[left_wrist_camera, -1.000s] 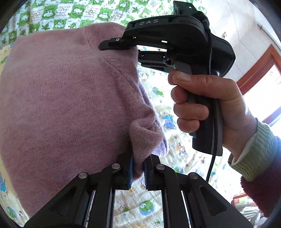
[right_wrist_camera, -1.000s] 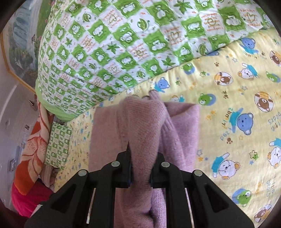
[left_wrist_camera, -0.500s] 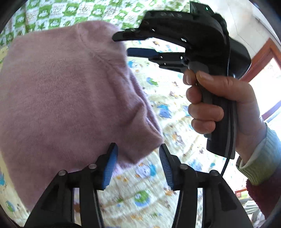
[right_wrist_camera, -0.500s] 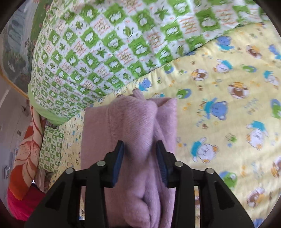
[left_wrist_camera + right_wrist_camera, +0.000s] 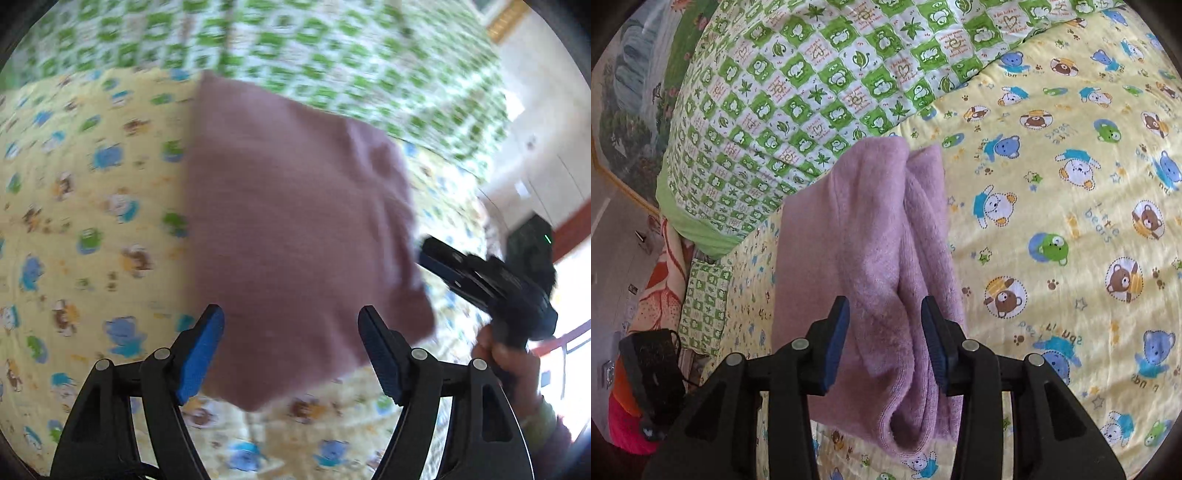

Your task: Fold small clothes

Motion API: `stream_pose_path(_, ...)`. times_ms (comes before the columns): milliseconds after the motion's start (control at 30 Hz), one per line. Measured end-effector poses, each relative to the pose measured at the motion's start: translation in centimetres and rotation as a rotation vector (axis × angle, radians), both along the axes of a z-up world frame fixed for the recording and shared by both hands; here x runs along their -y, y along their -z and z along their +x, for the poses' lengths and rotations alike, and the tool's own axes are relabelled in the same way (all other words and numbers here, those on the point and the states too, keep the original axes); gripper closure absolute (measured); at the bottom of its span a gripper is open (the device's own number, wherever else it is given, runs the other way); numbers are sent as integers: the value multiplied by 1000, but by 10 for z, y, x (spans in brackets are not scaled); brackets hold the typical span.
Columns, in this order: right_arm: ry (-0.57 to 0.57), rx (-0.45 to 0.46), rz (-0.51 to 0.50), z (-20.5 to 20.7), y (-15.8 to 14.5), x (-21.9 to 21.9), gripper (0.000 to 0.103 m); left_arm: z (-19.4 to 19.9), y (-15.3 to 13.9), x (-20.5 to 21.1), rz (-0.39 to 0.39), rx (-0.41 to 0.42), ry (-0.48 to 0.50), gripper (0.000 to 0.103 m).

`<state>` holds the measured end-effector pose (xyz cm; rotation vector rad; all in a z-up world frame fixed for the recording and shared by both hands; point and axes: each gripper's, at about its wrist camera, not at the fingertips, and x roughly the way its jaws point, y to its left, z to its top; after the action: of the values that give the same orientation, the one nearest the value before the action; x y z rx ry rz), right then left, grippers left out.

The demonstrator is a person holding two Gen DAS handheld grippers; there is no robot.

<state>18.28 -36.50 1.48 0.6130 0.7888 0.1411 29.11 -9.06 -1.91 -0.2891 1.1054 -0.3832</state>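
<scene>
Bed, yellow bear-print sheet (image 5: 1071, 184): carries the folded mauve knit garment (image 5: 864, 258), which lies just below the green checked quilt (image 5: 812, 81). Left gripper (image 5: 291, 350): jaws have just been opening, now wide apart above the garment's near edge, nothing between the pads. Right gripper (image 5: 884, 332): jaws apart, straddling the garment's raised middle fold without pressing it. Judged step: release after a fold. Next move calls for a check or a further fold. The right view alone shows the layered ridge sharply; the left view is blurred.

Left view motion-blurred, sweater (image 5: 295, 229) edges smeared, bedsheet (image 5: 92, 221) print unreadable
</scene>
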Motion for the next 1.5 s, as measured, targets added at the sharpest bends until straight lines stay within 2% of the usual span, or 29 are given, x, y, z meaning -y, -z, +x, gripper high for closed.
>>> stream_pose_path(100, -9, 3, -1, 1, 2, -7, 61, 22, 15, -19, -7, -32, -67, 28)
stream_pose_path(267, -40, -25, -53, 16, 9, -22, 61, 30, 33, -21, -10, -60, -96, 28)
stream_pose_path(300, -49, -28, -51, 18, 10, -24, 74, 31, 33, -26, -14, -62, -94, 28)
stream_pose_path(333, -50, -33, -48, 19, 11, -23, 94, 33, 33, -25, -16, -59, -92, 28)
stream_pose_path(467, -10, 16, -32, 12, -8, -9, 94, 32, 28, -11, -10, -52, -66, 27)
stream_pose_path(533, 10, 10, -64, 8, -12, 0, 95, 32, 31, -7, -15, -64, -53, 24)
stream_pose_path(667, 11, -89, -144, 15, 18, 4, 95, 36, 44, 0, -8, -96, -38, 23)
stream_pose_path(800, 22, -85, -97, 16, 24, 5, 94, 40, 43, -1, -21, -94, -39, 23)
stream_pose_path(900, 9, -65, -116, 13, 11, -1, 87, 44, 42, -3, -29, -94, -39, 23)
stream_pose_path(967, -3, -52, -169, 12, 1, -8, 77, 46, 42, -6, -40, -99, -46, 23)
stream_pose_path(1033, -1, -37, -223, 12, -7, -16, 41, 49, 42, -8, -52, -106, -54, 22)
stream_pose_path(1100, -1, -5, -254, 14, -12, -20, 28, 49, 42, -11, -57, -104, -62, 22)
stream_pose_path(1200, -7, -17, -265, 24, -9, -21, 27, 53, 44, -13, -61, -107, -68, 20)
stream_pose_path(1333, -14, -52, -205, 43, 5, -9, 27, 59, 54, -16, -79, -135, -82, 12)
stream_pose_path(1400, -22, -64, -156, 51, 12, -2, 27, 65, 63, -17, -106, -159, -89, 9)
stream_pose_path(1500, -24, -97, -114, 63, 23, 6, 27, 73, 75, -18, -164, -194, -96, 9)
